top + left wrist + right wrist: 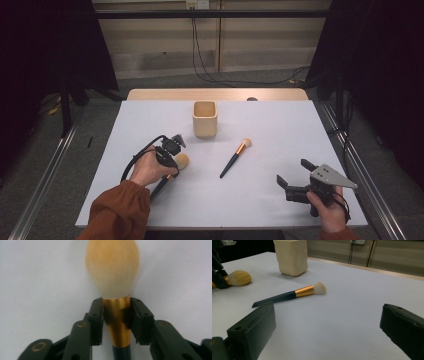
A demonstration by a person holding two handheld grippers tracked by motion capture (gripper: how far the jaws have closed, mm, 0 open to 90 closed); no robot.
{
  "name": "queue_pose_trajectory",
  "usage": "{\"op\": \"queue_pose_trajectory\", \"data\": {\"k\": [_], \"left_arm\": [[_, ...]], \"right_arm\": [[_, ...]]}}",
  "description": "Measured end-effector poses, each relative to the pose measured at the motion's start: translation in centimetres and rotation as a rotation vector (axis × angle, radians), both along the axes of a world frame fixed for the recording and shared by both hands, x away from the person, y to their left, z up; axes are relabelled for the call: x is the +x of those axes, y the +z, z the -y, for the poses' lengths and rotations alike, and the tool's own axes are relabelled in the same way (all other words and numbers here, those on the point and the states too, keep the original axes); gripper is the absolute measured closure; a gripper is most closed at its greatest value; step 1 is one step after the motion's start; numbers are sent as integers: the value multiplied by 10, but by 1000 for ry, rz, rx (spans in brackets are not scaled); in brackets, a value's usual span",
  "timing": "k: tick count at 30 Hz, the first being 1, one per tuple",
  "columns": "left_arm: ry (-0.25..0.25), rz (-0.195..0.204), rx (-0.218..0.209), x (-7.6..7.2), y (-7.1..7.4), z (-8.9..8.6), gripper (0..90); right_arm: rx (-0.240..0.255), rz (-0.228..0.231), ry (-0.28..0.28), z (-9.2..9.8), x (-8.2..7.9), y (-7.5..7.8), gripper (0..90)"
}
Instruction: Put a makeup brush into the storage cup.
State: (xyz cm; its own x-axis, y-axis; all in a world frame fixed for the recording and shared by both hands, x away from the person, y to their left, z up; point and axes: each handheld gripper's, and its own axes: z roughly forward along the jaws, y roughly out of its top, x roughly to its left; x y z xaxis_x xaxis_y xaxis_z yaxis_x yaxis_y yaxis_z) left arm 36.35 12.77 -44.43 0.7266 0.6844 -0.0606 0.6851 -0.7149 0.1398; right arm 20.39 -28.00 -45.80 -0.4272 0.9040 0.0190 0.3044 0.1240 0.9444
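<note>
Brush (113,272) with the big round head lies on the left of the white surface (280,125), its gold collar clamped by the left hand-held gripper (117,315), while the right hand-held gripper (290,172) hovers released near the front right corner.

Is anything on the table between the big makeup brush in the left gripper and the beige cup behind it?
Nothing visible does. The left gripper is shut on the gold ferrule of the large makeup brush, and the table is bare from there to the beige cup. The smaller brush lies off to the right of that line.
</note>
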Motion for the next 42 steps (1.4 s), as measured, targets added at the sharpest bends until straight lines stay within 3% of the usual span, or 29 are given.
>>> {"op": "queue_pose_trajectory", "data": {"k": [5, 14, 21, 27, 32, 40, 42], "left_arm": [[-17, 0, 19, 0, 1, 3, 666], [-15, -1, -22, -1, 3, 0, 667], [7, 16, -99, 4, 12, -13, 667], [43, 48, -192, 4, 24, -23, 667], [77, 88, -286, 3, 33, -33, 667], [86, 164, -372, -3, 38, -41, 667], [83, 187, -377, -4, 38, -43, 667]], "right_arm": [[2, 3, -4, 0, 0, 0, 0], [8, 3, -7, 1, -1, 0, 0], [7, 0, -5, 1, -1, 0, 0], [9, -3, -12, 2, -1, 0, 0], [9, -6, -9, 2, -1, 0, 0], [13, -1, -5, 2, -1, 0, 0], [12, 0, -4, 2, -1, 0, 0]]}}
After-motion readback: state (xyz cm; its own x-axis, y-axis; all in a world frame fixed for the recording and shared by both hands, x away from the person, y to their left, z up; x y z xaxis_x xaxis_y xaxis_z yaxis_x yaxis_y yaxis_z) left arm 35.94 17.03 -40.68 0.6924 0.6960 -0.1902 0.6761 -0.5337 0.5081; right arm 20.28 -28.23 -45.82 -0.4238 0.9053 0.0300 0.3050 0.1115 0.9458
